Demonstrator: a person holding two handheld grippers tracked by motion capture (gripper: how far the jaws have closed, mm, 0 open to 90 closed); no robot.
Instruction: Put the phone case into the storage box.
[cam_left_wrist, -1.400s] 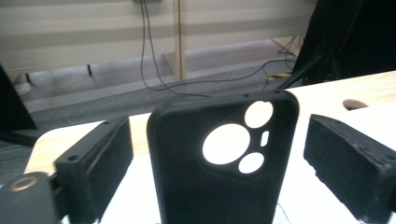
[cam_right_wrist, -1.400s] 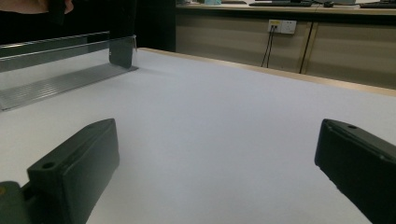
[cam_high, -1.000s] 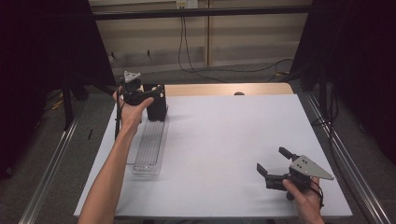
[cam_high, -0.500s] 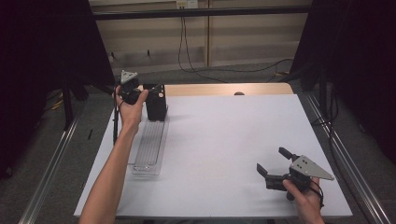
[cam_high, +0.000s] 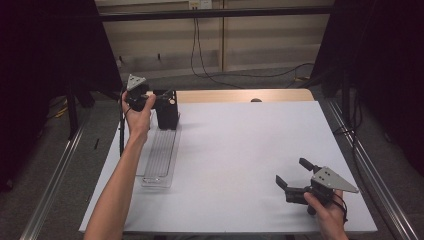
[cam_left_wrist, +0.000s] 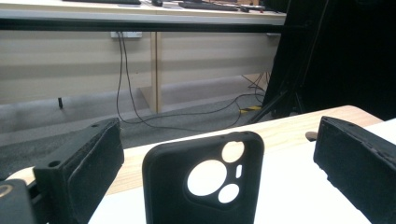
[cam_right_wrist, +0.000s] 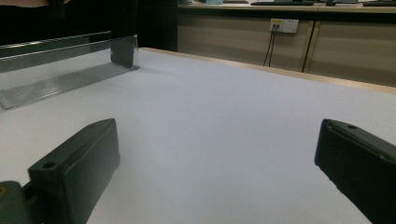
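A black phone case (cam_high: 168, 114) stands upright at the far end of a clear slotted rack (cam_high: 160, 155) on the left of the white table (cam_high: 240, 145). My left gripper (cam_high: 157, 97) is held just left of the case at its top. In the left gripper view the case (cam_left_wrist: 203, 182), with round camera cut-outs, stands between the wide-apart jaws of my left gripper (cam_left_wrist: 219, 128) and touches neither. My right gripper (cam_high: 291, 171) rests low near the front right corner, open and empty. In its own view the right gripper (cam_right_wrist: 217, 128) faces the rack (cam_right_wrist: 60, 77) across bare table.
A strip of bare wood (cam_high: 240, 95) runs along the table's far edge. Metal rails (cam_high: 365, 165) flank both sides of the table. Cables (cam_high: 210, 70) hang from a wall socket behind. Dark stands and curtains (cam_high: 380, 60) lie beyond the table's sides.
My left gripper has shifted slightly to the left at the top of the phone case. The case, the rack and my right gripper have stayed in place.
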